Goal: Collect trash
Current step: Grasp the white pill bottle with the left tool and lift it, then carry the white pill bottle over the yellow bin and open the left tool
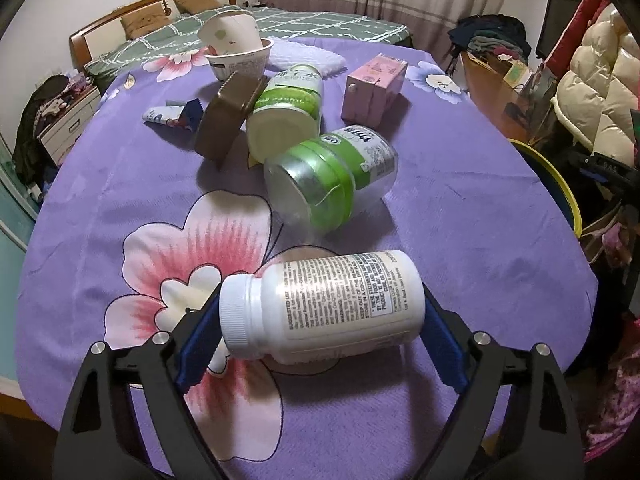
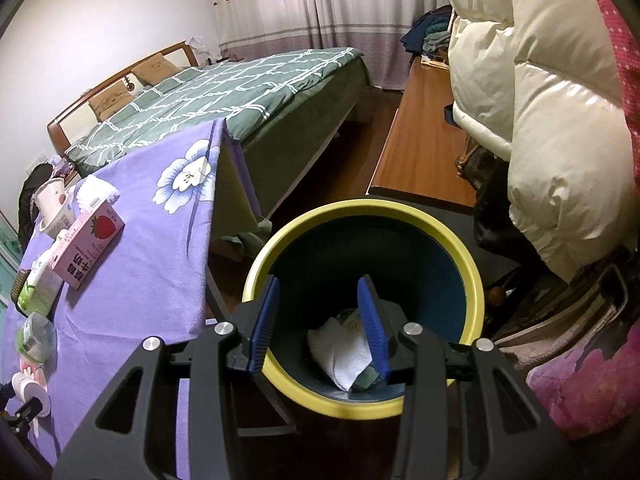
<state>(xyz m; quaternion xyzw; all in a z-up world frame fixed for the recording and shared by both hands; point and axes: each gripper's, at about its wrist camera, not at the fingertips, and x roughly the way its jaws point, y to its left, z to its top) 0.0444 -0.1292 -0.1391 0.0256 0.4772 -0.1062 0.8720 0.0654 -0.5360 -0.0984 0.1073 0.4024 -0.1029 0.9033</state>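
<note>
In the lower middle of the left wrist view, the left tool [image 1: 320, 320] has its blue ribbed pads wide apart, one at each end of a white pill bottle [image 1: 324, 308] lying on its side on the counter [image 1: 460, 220]. The left pad meets the ribbed cap; the right pad sits at or just beside the base, and I cannot tell whether it presses yet. Held end to end like this, the smooth, glossy plastic could pivot or squirt out if the pads close off-centre, and the round body could roll across the soft purple flowered cloth.

Further up that frame lie more rollers: a brown scalloped lid [image 1: 228, 116], two green-labelled jars [image 1: 288, 108] [image 1: 332, 176], both on their sides, and to their right a pink carton [image 1: 374, 88], flat-sided and stable. At upper left a paper cup [image 1: 232, 32] leans in a white tub [image 1: 240, 62], light enough to tip if bumped.

In the right wrist view, the right tool [image 2: 320, 324] hangs empty, jaws moderately open, over the bin [image 2: 476, 280], a round dark bucket with a smooth yellow rim, at lower centre. Crumpled white paper [image 2: 340, 352] lies inside. The bin stands beside the counter edge, so a bottle dropped short could bounce off the hard rim onto the wooden floor.
</note>
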